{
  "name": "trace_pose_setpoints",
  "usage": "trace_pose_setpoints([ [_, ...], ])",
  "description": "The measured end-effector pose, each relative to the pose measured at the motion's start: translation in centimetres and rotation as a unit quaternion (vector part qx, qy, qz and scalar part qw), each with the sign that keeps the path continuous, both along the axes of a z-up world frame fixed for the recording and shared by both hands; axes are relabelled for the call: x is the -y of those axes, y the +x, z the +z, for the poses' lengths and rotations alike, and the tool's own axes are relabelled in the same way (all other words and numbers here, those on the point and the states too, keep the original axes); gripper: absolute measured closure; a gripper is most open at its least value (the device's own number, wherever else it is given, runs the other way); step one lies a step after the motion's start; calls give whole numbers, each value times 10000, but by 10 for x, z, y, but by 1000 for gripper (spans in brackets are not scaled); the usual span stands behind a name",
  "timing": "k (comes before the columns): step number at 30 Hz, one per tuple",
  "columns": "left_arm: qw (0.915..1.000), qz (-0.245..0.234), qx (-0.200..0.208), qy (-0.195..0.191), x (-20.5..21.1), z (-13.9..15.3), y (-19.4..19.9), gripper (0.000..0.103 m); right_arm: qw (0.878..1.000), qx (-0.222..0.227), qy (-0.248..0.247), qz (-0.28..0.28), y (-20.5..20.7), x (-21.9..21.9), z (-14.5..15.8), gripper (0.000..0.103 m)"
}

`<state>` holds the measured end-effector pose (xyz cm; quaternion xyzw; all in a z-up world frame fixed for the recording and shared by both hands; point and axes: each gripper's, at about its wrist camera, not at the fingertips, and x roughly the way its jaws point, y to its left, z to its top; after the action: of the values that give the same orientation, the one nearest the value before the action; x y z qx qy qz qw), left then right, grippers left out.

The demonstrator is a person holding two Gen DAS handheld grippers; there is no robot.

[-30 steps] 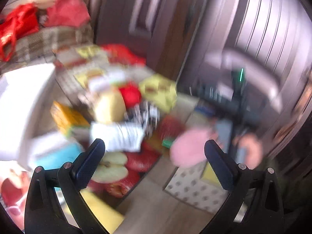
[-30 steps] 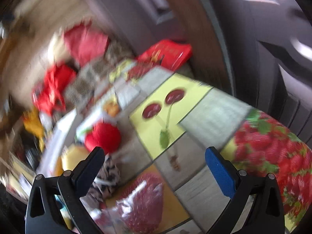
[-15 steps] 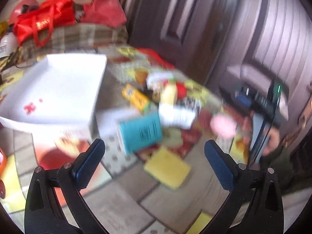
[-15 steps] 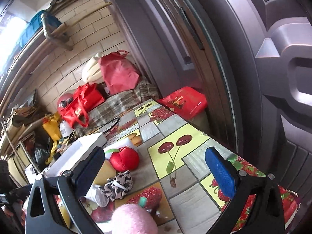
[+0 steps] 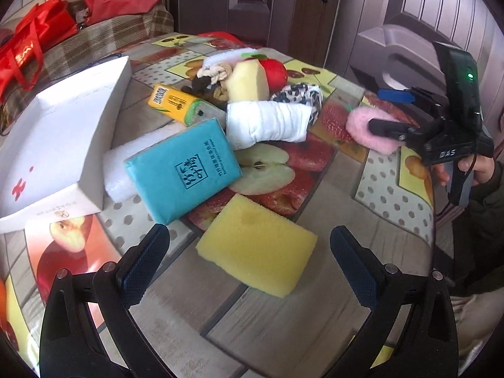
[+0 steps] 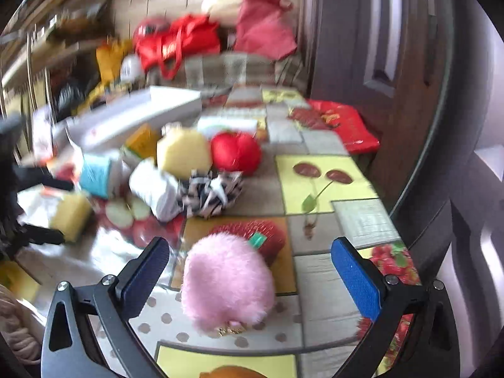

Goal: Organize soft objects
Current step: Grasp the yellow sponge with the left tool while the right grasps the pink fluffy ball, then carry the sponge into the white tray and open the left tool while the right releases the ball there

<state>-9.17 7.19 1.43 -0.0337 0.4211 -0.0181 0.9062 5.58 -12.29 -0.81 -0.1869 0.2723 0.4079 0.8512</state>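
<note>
A flat yellow sponge (image 5: pixel 256 247) lies just ahead of my open, empty left gripper (image 5: pixel 249 252). Behind it lie a teal tissue pack (image 5: pixel 184 170), a rolled white cloth (image 5: pixel 267 124), a zebra-print cloth (image 5: pixel 299 94), a second yellow sponge block (image 5: pixel 247 82) and a red plush (image 5: pixel 275 69). A pink fluffy pompom (image 6: pixel 228 278) sits between the fingers of my open right gripper (image 6: pixel 250 267), untouched. That gripper also shows in the left wrist view (image 5: pixel 390 110) around the pompom (image 5: pixel 367 129).
A white open box (image 5: pixel 60 135) stands at the left on the fruit-print tablecloth (image 5: pixel 315 308). A yellow carton (image 5: pixel 174 102) and white foam block (image 5: pixel 126 170) lie beside it. Red bags (image 6: pixel 176 42) sit behind the table; a dark door (image 6: pixel 393 63) is at right.
My left gripper has swung down and in toward the flat yellow sponge. My right gripper has dropped toward the table, and the pink pompom now sits between its fingers.
</note>
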Motion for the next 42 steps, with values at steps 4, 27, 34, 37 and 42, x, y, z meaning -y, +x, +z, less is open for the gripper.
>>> trace_pose_setpoints([
  [4,9999,-115,-126,15,3,-6,9,1,9995,-141,-282,-25,5,-14,-11,0],
  [27,9249,2426,2717,1088,-79,35,-79,48,9602,507,2641,-757,-13,1,38,51],
  [34,9046,3081,2729,1111,-108,31,-93,48,9583,490,2753,-586,-31,-14,40,51],
  [37,9004,3197,2702,1188,-119,30,-93,48,9618,423,2679,-372,-35,-34,39,51],
  [42,8962,3273,2699,1299,-132,32,-88,47,9672,379,2509,80,-48,-76,38,51],
])
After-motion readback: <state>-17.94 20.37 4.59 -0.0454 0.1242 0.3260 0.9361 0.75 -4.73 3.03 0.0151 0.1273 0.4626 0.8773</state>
